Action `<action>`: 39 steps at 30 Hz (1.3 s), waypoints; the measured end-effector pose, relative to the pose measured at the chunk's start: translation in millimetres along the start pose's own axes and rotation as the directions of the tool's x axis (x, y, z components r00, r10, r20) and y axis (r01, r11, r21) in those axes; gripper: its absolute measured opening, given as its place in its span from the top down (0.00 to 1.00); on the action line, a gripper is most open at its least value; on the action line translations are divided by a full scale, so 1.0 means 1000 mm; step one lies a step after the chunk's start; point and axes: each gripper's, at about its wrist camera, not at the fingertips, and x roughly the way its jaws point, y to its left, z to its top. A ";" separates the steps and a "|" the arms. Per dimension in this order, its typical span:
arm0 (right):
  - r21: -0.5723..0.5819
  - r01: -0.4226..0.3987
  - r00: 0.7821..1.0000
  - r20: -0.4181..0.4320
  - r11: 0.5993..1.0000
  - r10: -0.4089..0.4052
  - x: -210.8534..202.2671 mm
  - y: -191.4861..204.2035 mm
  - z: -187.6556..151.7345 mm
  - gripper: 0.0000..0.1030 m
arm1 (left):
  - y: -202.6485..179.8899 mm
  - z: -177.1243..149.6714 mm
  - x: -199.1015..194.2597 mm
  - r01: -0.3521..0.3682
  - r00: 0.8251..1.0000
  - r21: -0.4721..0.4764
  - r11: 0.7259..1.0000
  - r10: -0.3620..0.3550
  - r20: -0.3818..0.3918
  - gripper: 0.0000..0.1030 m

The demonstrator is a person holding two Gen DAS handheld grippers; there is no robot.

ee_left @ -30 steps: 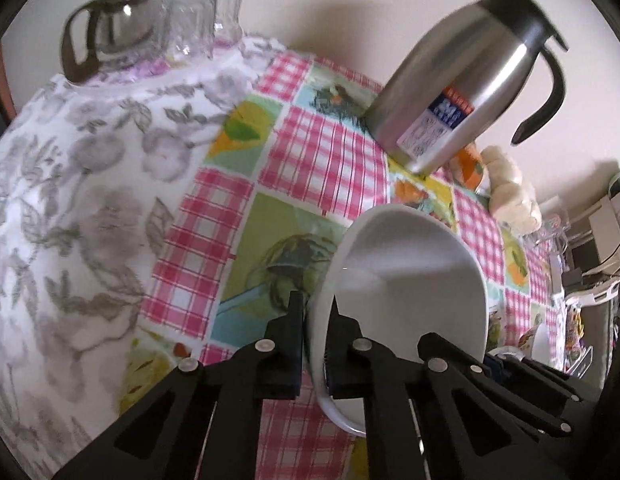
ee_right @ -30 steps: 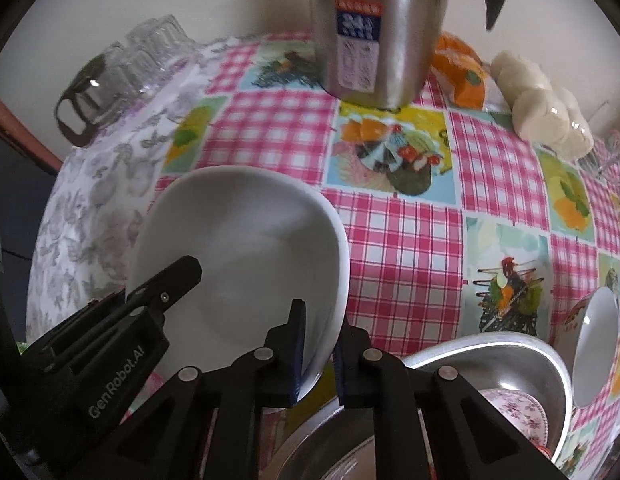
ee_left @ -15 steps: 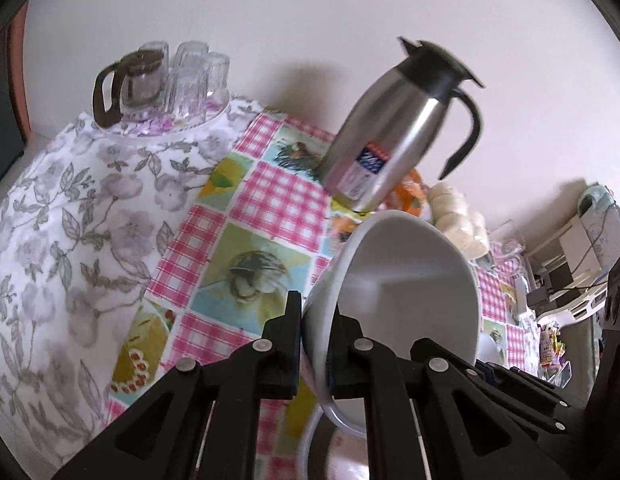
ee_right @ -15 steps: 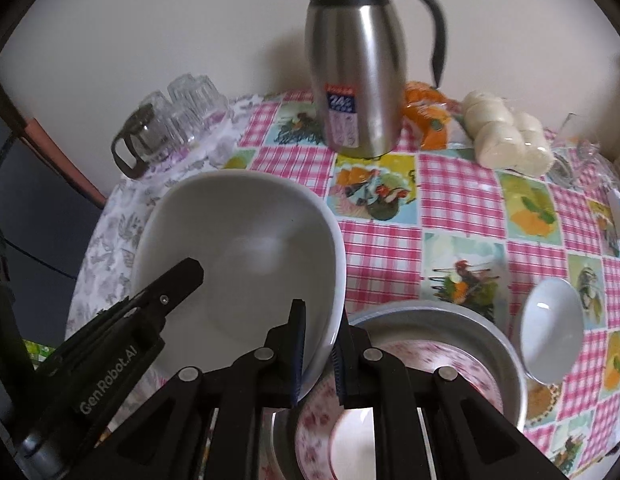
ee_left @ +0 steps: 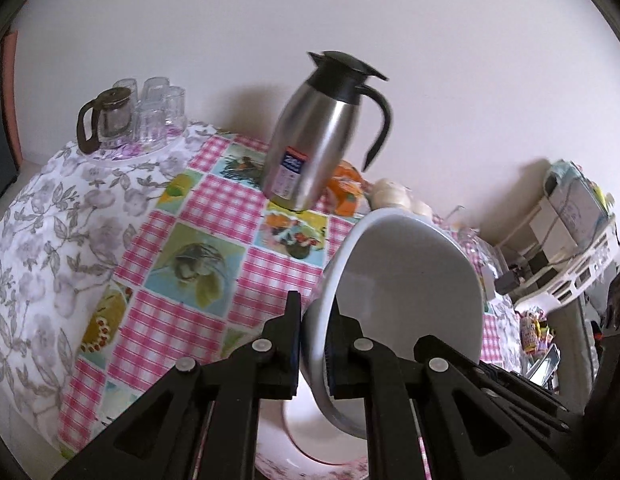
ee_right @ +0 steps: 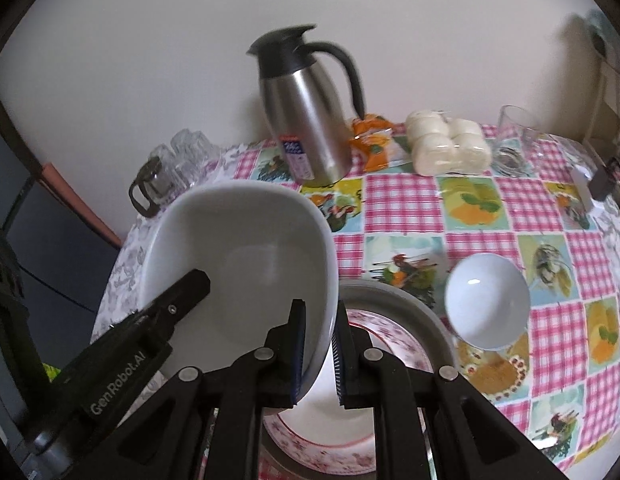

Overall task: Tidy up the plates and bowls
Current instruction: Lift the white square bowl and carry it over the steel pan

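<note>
Right wrist view, from left to right, showed the left hand-held gripper (ee_right: 190, 280) reaching over the far rim of the big white bowl (ee_right: 238, 248), its jaws closed on that rim, and the right hand-held gripper (ee_right: 319, 316) pinching the near rim, jaws nearly together with the wall between them. The bowl hung tilted above a flowered plate (ee_right: 329, 440) lying in a grey basin (ee_right: 409, 304); both were partly hidden by the bowl and the jaws. Behind the bowl stood a glass pot (ee_right: 150, 188) with tumblers (ee_right: 190, 152), close to the desk (ee_right: 397, 200) edge. Farther right stood a steel jug (ee_right: 306, 120), blurred, then an orange packet (ee_right: 371, 140), white buns (ee_right: 449, 144) and a glass (ee_right: 513, 140). A small white bowl (ee_right: 485, 300) sat just right of the basin, with open checked cloth beyond it.
</note>
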 end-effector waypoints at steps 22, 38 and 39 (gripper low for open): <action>0.174 -0.053 0.989 0.145 0.983 0.028 -0.030 -0.073 -0.052 0.84 | -0.051 -0.044 0.014 0.044 0.997 0.118 0.992 -0.036 -0.070 0.91; 0.171 -0.037 0.995 0.101 0.985 0.020 -0.020 -0.074 -0.069 0.83 | -0.055 -0.050 0.017 0.014 0.996 0.136 0.991 -0.002 -0.084 0.91; 0.172 -0.038 0.995 0.101 0.984 0.021 -0.020 -0.074 -0.069 0.83 | -0.054 -0.050 0.017 0.015 0.996 0.134 0.991 -0.003 -0.085 0.91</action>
